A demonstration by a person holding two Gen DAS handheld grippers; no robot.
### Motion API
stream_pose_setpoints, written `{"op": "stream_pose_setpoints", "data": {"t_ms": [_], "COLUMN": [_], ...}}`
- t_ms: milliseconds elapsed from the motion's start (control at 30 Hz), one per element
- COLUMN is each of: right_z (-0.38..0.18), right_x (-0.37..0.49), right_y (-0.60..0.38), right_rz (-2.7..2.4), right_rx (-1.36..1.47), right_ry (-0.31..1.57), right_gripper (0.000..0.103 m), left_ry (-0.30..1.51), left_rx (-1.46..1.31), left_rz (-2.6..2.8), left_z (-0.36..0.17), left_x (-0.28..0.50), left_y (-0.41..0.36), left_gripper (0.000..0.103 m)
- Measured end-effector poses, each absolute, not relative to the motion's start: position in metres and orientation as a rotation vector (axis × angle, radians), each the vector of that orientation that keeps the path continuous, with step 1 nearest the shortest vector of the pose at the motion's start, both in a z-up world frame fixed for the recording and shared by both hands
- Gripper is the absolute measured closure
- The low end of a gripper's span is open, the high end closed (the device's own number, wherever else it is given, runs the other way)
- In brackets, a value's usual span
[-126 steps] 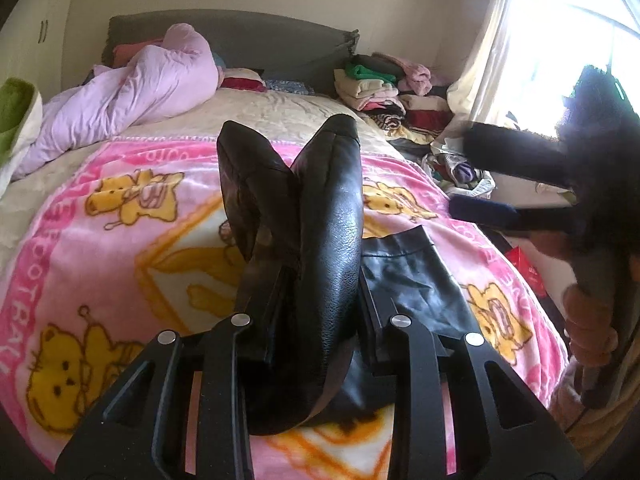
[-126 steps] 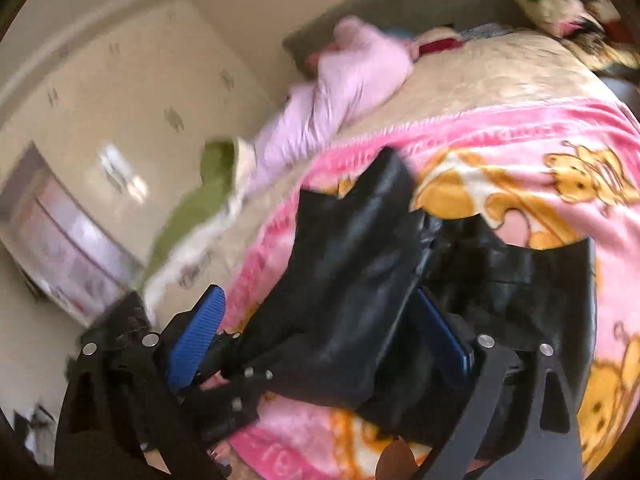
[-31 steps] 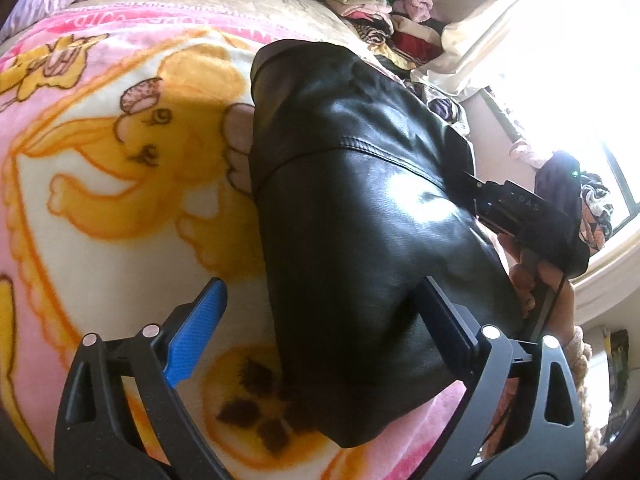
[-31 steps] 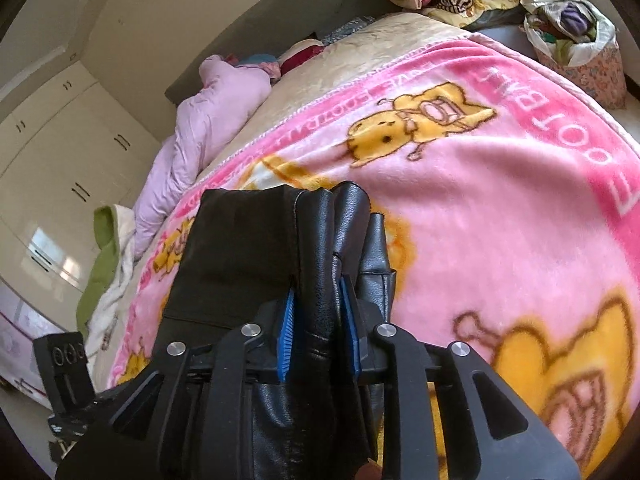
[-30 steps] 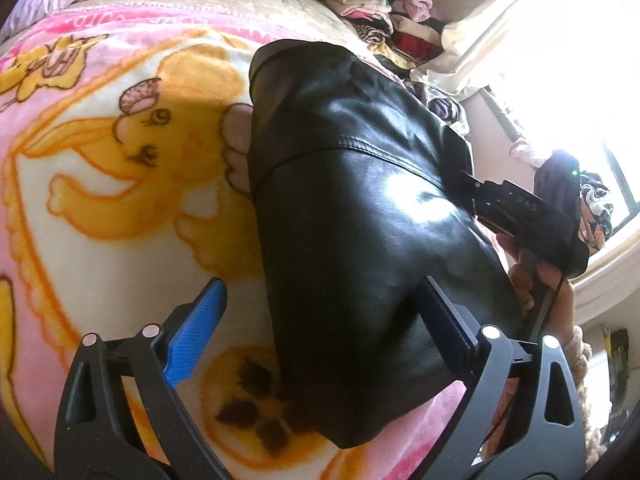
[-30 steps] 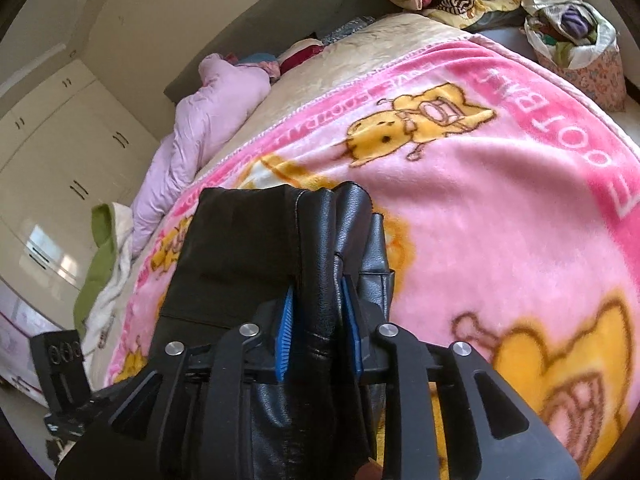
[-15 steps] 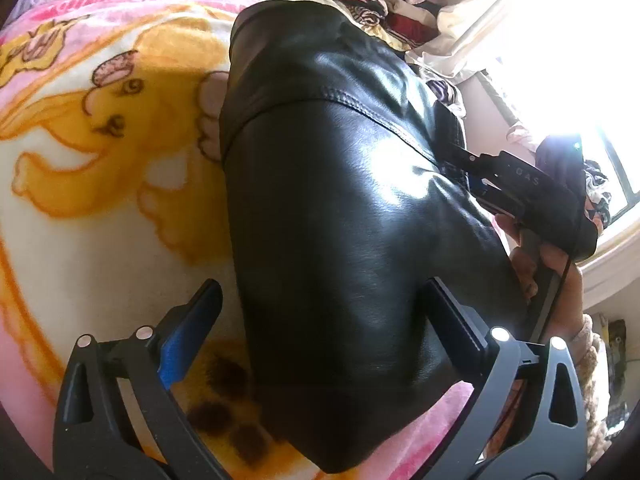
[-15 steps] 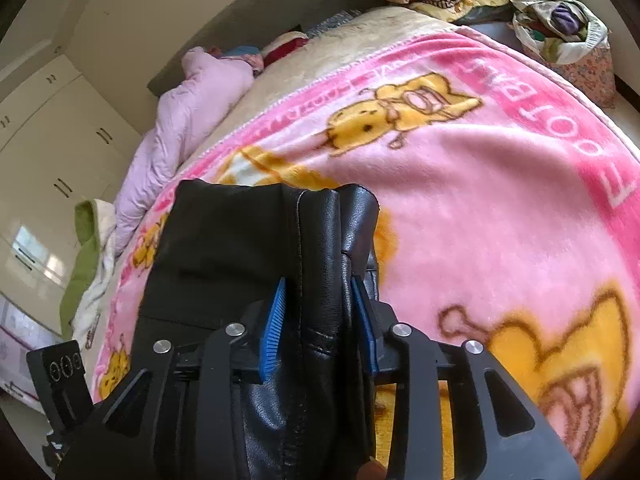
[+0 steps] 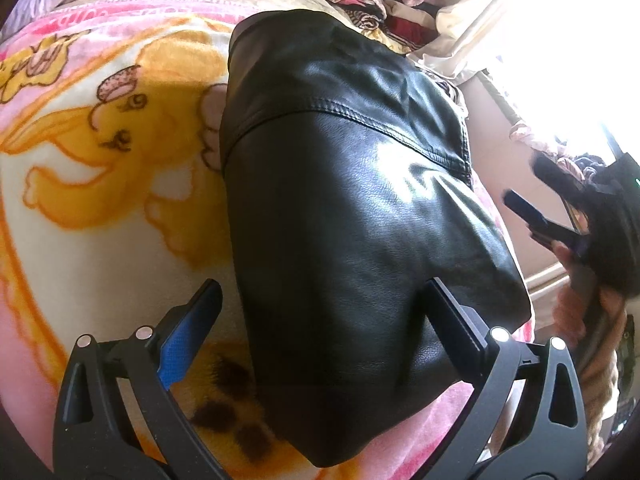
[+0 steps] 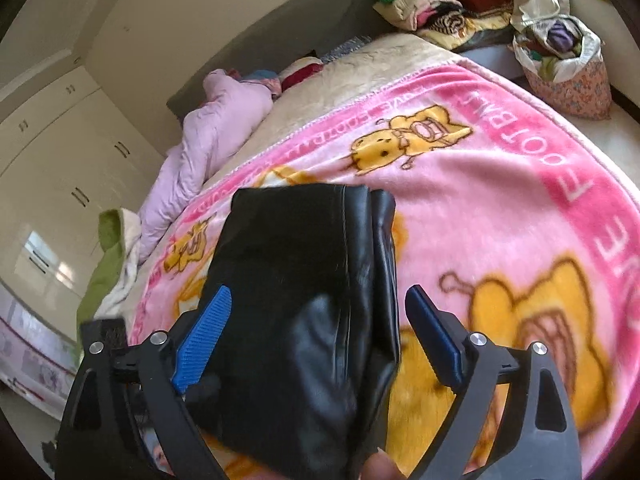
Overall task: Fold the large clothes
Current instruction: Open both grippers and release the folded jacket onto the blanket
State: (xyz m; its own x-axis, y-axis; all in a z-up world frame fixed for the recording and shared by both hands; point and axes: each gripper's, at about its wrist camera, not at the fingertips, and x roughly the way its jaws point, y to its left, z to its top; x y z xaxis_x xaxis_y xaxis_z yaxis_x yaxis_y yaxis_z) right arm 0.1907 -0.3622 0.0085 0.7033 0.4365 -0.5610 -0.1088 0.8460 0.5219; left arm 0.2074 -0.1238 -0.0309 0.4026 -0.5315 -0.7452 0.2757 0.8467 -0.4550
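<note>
A black leather garment (image 9: 352, 216) lies folded in a thick stack on the pink cartoon blanket (image 9: 100, 140). My left gripper (image 9: 320, 312) stands open over its near end. The blue-padded finger (image 9: 188, 332) is clear of the leather on the left, and the other finger (image 9: 452, 320) hovers over its right side. In the right wrist view the same garment (image 10: 304, 280) sits between the spread fingers of my right gripper (image 10: 320, 320), whose jaws are opening; neither pad (image 10: 204, 332) presses on the leather. The right gripper (image 9: 560, 220) also shows in the left wrist view, held by a hand off the garment's right edge.
A lilac duvet (image 10: 216, 136) and a green cloth (image 10: 104, 264) lie on the bed's far side. Piled clothes (image 10: 440, 4) and a stuffed floral bag (image 10: 568, 72) stand beside the bed. White wardrobe doors (image 10: 60, 168) line one wall; a bright curtained window (image 9: 540, 40) lines the other.
The right gripper's jaws, shut on the garment's folded edge a second ago, have spread wide and drawn back off it. The left gripper stays open over the garment.
</note>
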Motion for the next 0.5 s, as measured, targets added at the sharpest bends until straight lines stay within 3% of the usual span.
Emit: {"op": "stream_pose_setpoints", "data": {"t_ms": [500], "right_z": [-0.021], "right_x": [0.129], "right_y": [-0.354], "right_rz": [0.275], "right_rx": [0.546], "right_ry": [0.799], "right_gripper": [0.02], "left_ry": [1.032], "left_rx": [-0.264], "left_rz": [-0.522], "left_z": [-0.027], "left_x": [0.207], "left_y": [-0.122], "left_gripper": [0.009]}}
